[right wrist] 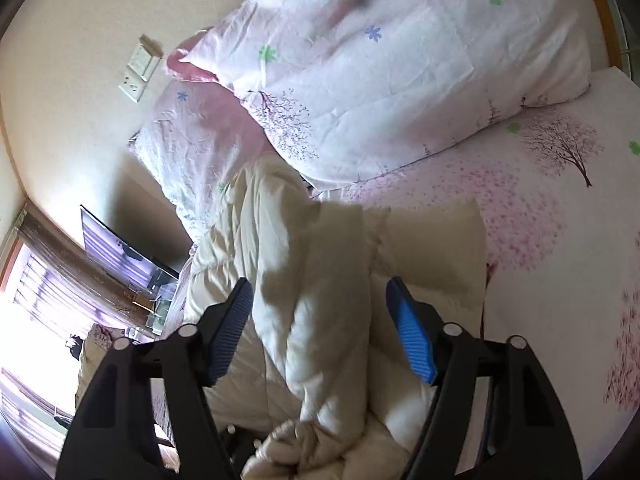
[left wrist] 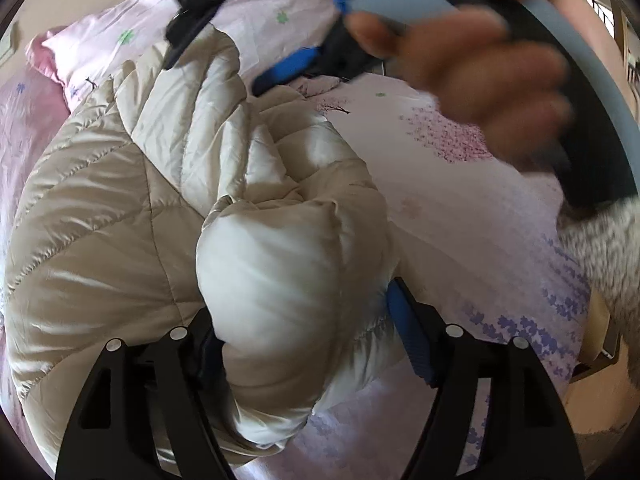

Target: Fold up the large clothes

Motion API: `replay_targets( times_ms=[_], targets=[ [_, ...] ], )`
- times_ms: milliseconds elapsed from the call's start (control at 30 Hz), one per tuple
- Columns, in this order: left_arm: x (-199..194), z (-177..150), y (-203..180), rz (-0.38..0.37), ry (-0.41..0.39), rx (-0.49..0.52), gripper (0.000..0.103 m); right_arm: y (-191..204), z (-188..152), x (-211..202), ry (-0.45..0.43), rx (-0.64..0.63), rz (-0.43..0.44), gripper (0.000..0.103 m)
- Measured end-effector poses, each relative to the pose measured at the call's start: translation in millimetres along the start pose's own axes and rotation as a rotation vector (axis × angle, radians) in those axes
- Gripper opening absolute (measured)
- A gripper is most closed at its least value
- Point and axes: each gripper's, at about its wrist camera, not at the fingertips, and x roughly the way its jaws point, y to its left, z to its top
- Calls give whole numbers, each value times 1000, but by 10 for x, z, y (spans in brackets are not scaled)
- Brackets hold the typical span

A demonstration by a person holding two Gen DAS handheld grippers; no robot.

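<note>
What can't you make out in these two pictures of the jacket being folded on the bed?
- Left tongs, left wrist view: near pad buried behind the puffer jacket.
- Right tongs, same view: motion-blurred, as is the hand.
- Jacket's lower end, right wrist view: cut off by the bottom edge.

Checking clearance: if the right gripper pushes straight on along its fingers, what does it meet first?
Likely the cream puffer jacket: a padded fold lies between the open pads of the right gripper. Depth is unclear, but nothing sits nearer.

Cream jacket (right wrist: 316,280) between seemingly parted tool (right wrist: 320,332) fingers
</note>
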Motion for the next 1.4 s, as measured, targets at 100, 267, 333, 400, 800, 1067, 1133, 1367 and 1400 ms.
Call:
replay_targets(
  times_ms=[100,267,333,400,800,1067,1133,1367,1400],
  targets=[
    [67,29,-83,7,2,14,74,-42,86,104,22,23,-16,29],
    [28,105,-214,-32,-22,22,74,-271,53,241,39,83,-107,15],
    [-164,137,-108,-104,-32,-14,74,-374,33,279,53,117,-99,15],
    [-392,170,61,-178,-57,-62,74,-437,31,320,65,130,-101,16],
    [-591,465,1659,35,-106,-301,79,-491,9,354,89,133,-89,19],
    [-138,207,1905,-23,-27,-367,79,-621,17,354,84,147,-117,18],
    [-24,217,1884,-41,-2,-361,79,-693,16,352,87,161,-131,18],
    [308,235,1770,-72,80,-328,80,-964,-25,301,88,224,-142,18],
    [341,234,1766,-74,93,-325,80,-987,-33,303,90,227,-143,18]
  ],
)
